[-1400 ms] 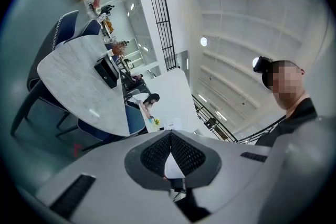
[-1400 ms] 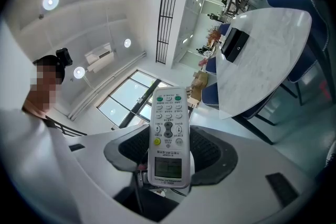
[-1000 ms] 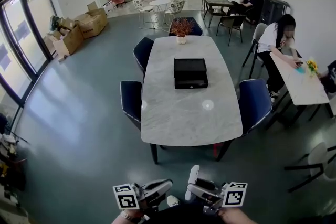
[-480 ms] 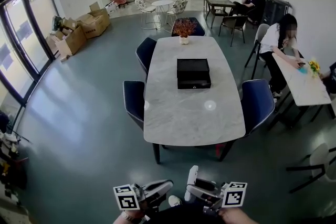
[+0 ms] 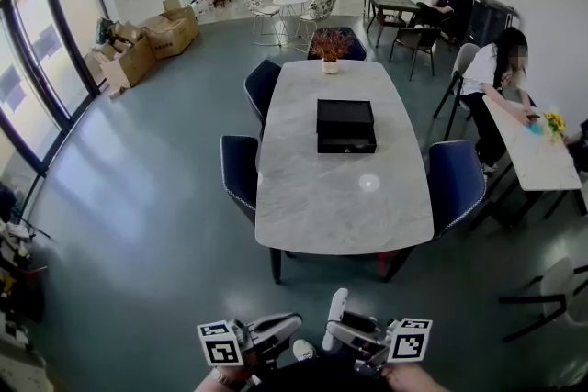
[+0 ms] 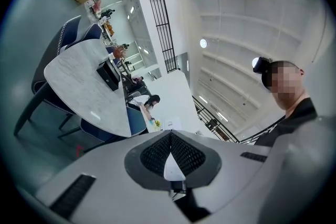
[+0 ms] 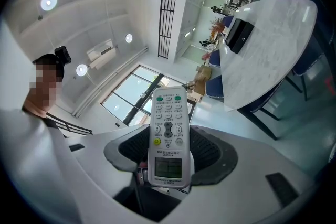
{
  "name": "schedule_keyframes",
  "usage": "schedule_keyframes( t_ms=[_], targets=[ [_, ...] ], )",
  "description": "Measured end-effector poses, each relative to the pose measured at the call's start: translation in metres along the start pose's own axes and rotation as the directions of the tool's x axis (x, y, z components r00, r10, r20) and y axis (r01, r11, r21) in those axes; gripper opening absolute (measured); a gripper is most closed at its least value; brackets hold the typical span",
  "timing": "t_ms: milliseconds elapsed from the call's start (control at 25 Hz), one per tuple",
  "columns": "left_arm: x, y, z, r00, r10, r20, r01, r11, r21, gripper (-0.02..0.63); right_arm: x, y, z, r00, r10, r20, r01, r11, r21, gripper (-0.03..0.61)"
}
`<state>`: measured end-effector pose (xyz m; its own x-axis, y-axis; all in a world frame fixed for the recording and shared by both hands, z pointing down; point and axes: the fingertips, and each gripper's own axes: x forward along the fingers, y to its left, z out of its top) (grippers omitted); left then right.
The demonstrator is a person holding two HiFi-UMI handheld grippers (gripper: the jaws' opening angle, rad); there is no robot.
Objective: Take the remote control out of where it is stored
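A white remote control with a small screen and coloured buttons stands up between the jaws of my right gripper, which is shut on its lower end. In the head view the remote shows as a white bar sticking up from the right gripper at the bottom edge. My left gripper is shut, pads pressed together with nothing between them; in the head view the left gripper sits beside the right one. Both are held low, well short of the table. A black box lies on the marble table.
Blue chairs stand round the table, and one blue chair is at its right. A potted plant is at the table's far end. A seated person is at a side table on the right. Cardboard boxes stand at far left.
The head view has drifted, so the table and box sit slightly lower and further right in frame. Both grippers keep their place and the remote stays held.
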<state>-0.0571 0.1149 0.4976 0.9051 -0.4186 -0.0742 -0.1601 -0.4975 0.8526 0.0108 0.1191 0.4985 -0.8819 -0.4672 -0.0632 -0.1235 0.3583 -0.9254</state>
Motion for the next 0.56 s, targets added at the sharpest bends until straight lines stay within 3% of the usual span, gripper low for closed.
schedule_keyframes(
  t_ms=[280,440,560],
  targets=[
    [-0.0031,0.0048,0.0012,1.0,0.009,-0.004,-0.009,1.0,0.008,0.008,0.0056,-0.0025,-0.0028,1.0,0.002,-0.012,-0.002,1.0,-0.001,0.232],
    [-0.0058,0.0017,0.0045,1.0,0.006,0.0,-0.006,1.0,-0.001,0.008,0.0049,-0.0045,0.0018,0.998,-0.05,-0.029,0.048,0.996,-0.078,0.232],
    [-0.0066,-0.0022,0.0077,1.0,0.007,-0.001,-0.007,1.0,0.003,0.008,0.0057,-0.0024,0.0008,0.999,-0.047,-0.023,0.046,0.998,-0.051,0.232]
  ],
)
